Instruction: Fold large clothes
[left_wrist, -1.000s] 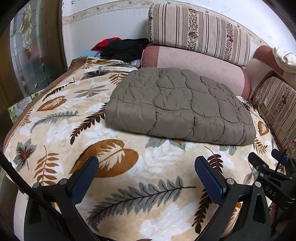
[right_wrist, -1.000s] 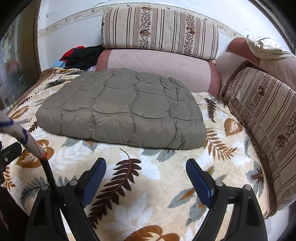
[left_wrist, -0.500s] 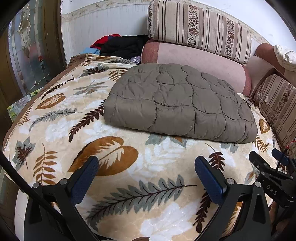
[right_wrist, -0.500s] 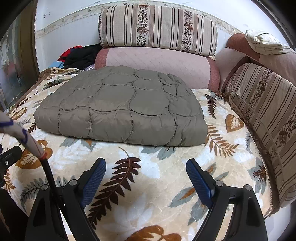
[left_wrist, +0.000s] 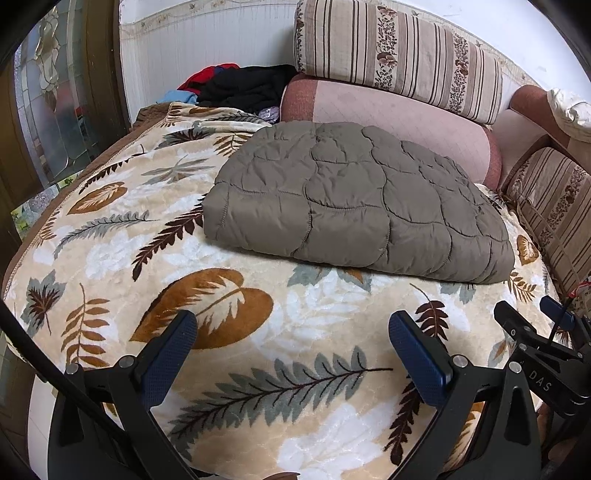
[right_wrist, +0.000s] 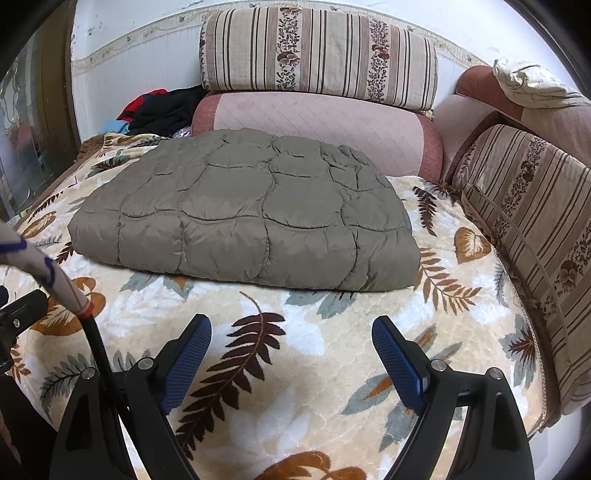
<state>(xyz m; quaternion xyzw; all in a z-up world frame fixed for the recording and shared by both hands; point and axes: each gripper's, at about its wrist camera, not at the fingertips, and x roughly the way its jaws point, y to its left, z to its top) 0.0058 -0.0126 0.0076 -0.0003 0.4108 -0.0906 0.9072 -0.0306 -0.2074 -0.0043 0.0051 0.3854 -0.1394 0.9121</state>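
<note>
Folding looks finished: the quilted grey garment (right_wrist: 243, 218) lies as a squared bundle on the leaf-print bed cover (right_wrist: 295, 362) before the cushions, both my left tool (left_wrist: 291, 350) and right tool (right_wrist: 291, 350) spread and empty, so next I'd only withdraw or tidy edges.

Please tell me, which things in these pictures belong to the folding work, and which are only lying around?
Belongs to the job:
- grey quilted garment, folded on the leaf blanket
- left tongs and right tongs, both open, holding nothing

Just lying about:
- striped cushion
- pink cushion
- dark clothes pile
</note>
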